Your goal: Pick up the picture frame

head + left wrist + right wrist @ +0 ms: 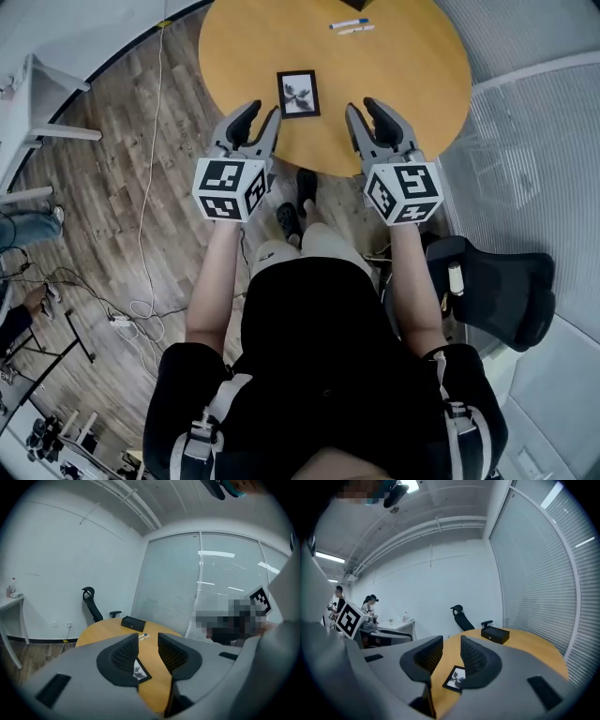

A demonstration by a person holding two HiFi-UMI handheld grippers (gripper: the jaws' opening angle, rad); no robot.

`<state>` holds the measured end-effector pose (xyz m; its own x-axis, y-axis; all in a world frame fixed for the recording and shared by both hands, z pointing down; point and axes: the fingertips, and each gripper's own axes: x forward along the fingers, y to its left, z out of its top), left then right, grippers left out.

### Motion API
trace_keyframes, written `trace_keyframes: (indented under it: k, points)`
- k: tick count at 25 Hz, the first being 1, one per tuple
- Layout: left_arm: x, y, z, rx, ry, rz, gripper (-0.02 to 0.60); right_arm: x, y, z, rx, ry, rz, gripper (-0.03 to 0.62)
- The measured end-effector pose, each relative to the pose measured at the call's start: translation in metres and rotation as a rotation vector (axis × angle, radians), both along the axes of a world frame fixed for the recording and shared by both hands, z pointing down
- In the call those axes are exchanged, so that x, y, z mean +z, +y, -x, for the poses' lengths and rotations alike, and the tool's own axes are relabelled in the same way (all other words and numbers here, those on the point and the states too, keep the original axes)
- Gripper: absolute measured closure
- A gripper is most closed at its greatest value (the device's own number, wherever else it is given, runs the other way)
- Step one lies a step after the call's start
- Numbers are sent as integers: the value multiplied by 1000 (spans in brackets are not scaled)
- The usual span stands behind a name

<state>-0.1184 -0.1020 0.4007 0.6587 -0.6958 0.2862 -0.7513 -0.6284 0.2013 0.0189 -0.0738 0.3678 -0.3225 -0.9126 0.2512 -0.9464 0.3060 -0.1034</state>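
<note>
A small black picture frame (pixel 299 93) with a black-and-white print lies flat on the round wooden table (pixel 412 66), near its front edge. My left gripper (pixel 259 120) hangs to the frame's lower left, jaws apart and empty. My right gripper (pixel 368 115) hangs to its lower right, jaws apart with nothing between them. Neither touches the frame. In the left gripper view the picture frame (pixel 139 671) shows partly behind the left jaw. In the right gripper view the picture frame (pixel 455 678) lies on the table just below the gap of the jaws.
Two marker pens (pixel 351 25) lie further back on the table, with a black box (pixel 133 623) beyond them. A black office chair (pixel 502 286) stands at my right. Cables (pixel 141 225) run over the wooden floor at the left. A glass partition with blinds (pixel 534 112) curves at the right.
</note>
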Motion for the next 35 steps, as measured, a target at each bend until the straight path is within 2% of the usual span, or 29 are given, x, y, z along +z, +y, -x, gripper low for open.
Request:
trace_keyframes:
  k: [11, 21, 35]
  points:
    - [64, -47, -17, -42, -66, 134, 454, 81, -65, -11, -47, -33, 156, 456]
    - [123, -92, -31, -99, -80, 291, 453, 157, -105, -17, -115, -8, 314, 453]
    - [209, -116, -58, -116, -153, 448, 453, 235, -139, -19, -158, -41, 461, 445]
